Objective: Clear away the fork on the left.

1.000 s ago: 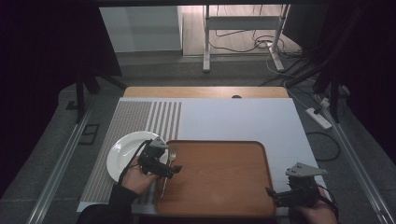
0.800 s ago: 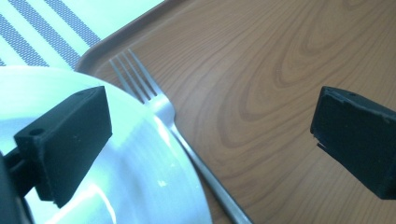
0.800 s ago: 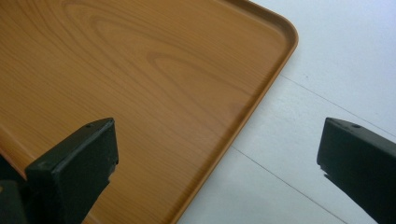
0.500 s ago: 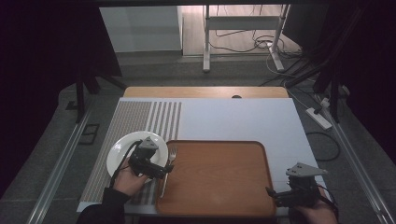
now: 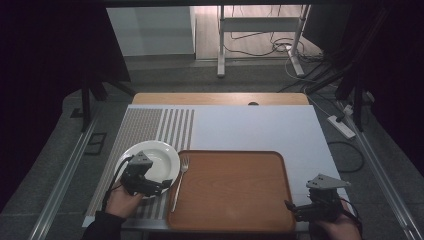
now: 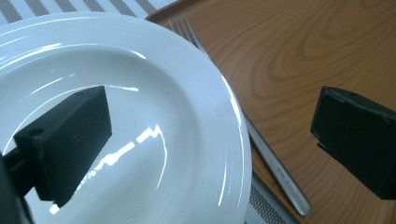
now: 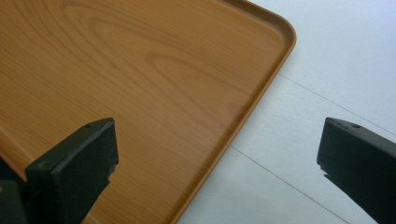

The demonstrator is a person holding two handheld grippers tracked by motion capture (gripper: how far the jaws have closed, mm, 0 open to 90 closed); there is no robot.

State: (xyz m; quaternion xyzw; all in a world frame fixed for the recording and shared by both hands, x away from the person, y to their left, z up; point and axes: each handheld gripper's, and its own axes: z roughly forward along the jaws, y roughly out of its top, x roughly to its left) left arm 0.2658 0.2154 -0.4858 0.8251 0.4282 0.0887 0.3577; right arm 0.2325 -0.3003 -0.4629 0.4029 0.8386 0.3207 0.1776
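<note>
The left gripper (image 5: 162, 187) hid the near rim of the plate (image 5: 157, 157), its jaws wide astride that rim, with the fork (image 5: 179, 181) just beside

This looks like a lab or test room set up for recording — not a home. Dark curtains hang on both sides, floor rails (image 5: 60, 185) run along the table (image 5: 250, 127), and cables (image 5: 260, 42) trail round a metal stand (image 5: 220, 45) on the bare floor beyond, with a power strip (image 5: 341, 126) near the table's right edge. The table itself carries a staged place setting — a plate (image 5: 157, 157), fork (image 5: 179, 182) and wooden tray (image 5: 235, 187).
</note>
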